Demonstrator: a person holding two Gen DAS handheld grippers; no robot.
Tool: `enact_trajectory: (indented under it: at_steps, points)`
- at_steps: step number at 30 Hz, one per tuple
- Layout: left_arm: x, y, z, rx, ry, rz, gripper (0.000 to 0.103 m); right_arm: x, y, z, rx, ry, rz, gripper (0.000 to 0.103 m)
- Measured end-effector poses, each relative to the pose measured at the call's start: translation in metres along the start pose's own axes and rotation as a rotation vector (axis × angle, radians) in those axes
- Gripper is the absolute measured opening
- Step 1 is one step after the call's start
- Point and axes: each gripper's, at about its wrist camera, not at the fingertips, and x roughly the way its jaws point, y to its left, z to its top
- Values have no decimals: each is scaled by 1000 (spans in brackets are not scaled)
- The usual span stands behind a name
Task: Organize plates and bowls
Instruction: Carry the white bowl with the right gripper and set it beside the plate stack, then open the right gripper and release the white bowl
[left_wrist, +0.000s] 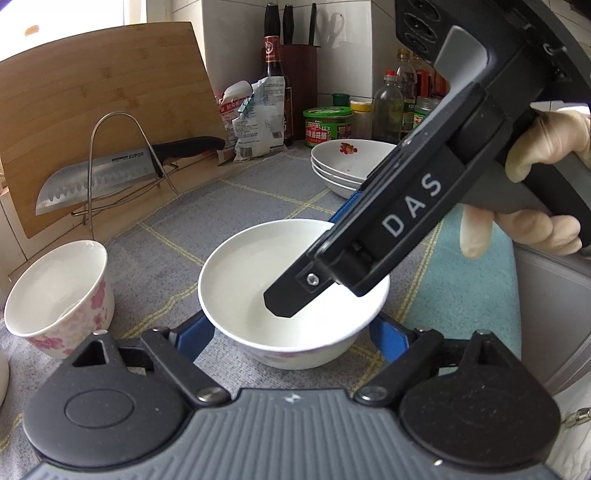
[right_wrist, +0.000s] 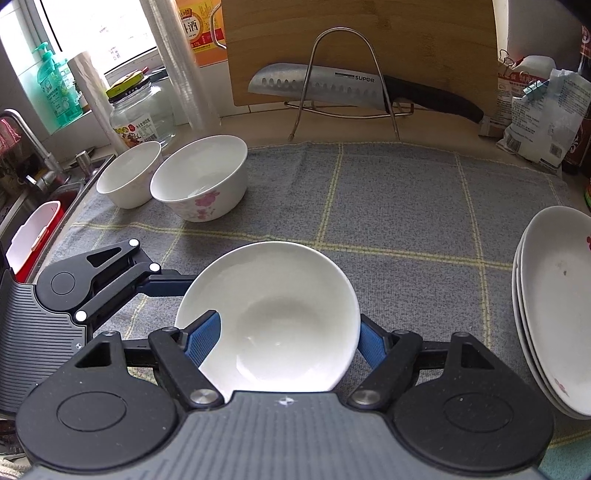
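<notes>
On the grey cloth (right_wrist: 388, 206) at frame centre the bowl (right_wrist: 273, 317) sat pinched at its rim by the right gripper (right_wrist: 288, 332), one finger inside, while the left gripper (left_wrist: 291, 332) straddled it apart, so lifting might tip it or knock claws.

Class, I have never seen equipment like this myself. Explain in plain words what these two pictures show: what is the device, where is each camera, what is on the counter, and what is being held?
There is no robot. A person holds a pair of tongs in each hand, and each pair carries a wide-angle camera looking along its fingers. One picture is from the left tongs, the other from the right tongs. Both sit around one white bowl on a grey checked cloth. Whether either pair actually grips it is unclear. Nearby are a flowered bowl, a second bowl, stacked plates and a knife.
</notes>
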Motion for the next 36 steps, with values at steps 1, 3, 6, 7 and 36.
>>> enact_trajectory:
  at_steps: [1, 3, 6, 7, 36]
  points:
    - [-1, 0, -1, 1, -3, 5, 93, 0, 0, 0, 3, -1, 6, 83]
    - [-2, 0, -2, -9, -10, 11, 97, -1, -1, -1, 9, -10, 12, 93]
    - [-10, 6, -4, -53, -27, -3, 101, -7, 0, -2, 6, -37, -4, 101]
    - [-12, 8, -5, -68, -29, -10, 101, -9, 0, -2, 4, -42, -6, 102]
    - [-46, 84, -35, -331, 10, 415, 102, 5, 52, 44, -180, -98, -8, 103]
